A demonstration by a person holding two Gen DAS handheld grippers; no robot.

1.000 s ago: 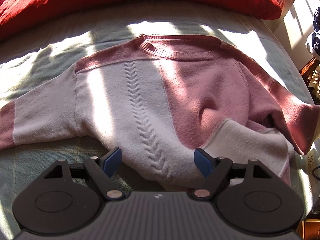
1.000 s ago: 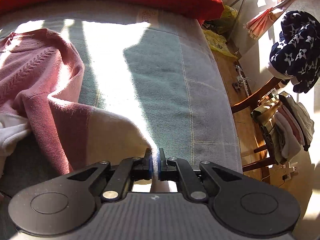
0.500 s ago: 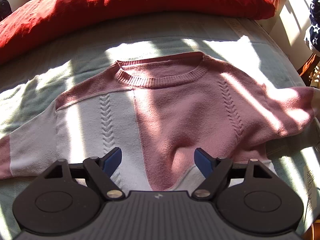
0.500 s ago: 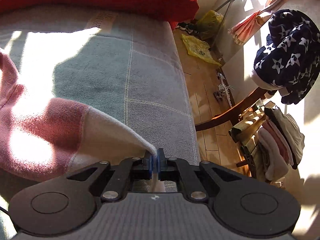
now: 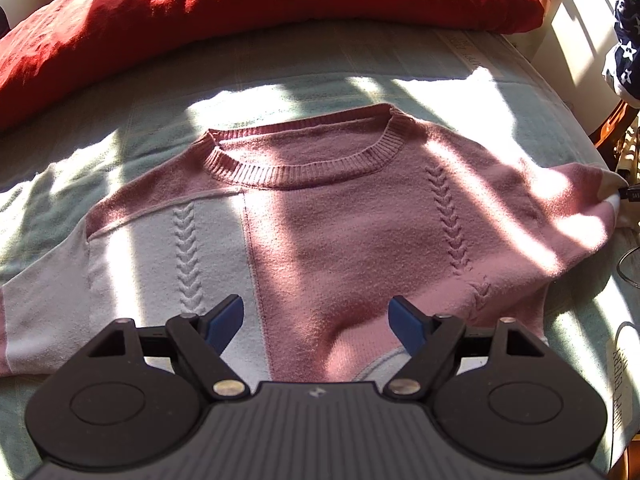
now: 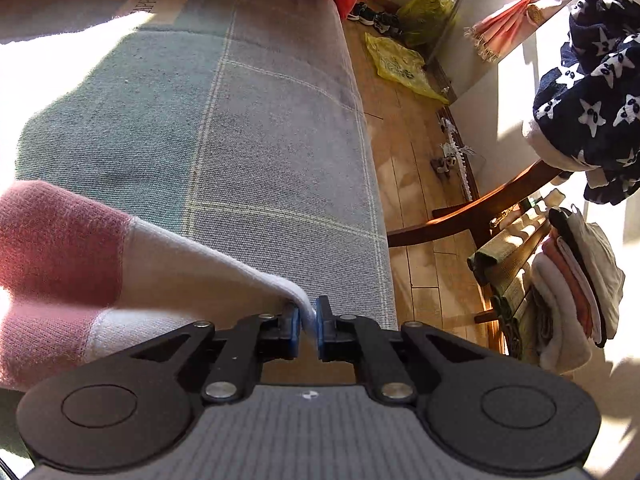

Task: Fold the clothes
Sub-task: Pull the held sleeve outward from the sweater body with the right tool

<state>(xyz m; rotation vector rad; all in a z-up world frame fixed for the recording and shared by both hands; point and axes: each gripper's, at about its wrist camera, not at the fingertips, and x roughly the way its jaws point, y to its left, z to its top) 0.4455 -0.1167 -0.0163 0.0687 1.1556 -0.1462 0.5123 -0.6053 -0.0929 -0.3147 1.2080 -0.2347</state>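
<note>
While the pink-and-white sweater (image 5: pixel 320 220) lies spread on the bed (image 5: pixel 120 120), mid-frame:
Left tool (image 5: pixel 316 320) gapes wide, empty, at lower centre; right tool (image 6: pixel 308 320), jaws opening, has the white cuff (image 6: pixel 224 264) between them.

Cut off and hidden parts

The sweater's (image 5: pixel 340 240) hem hides behind the left gripper (image 5: pixel 316 322); its left cuff runs off the picture's edge. Print on the bed cover (image 6: pixel 240 140) is too blurred to read.
</note>
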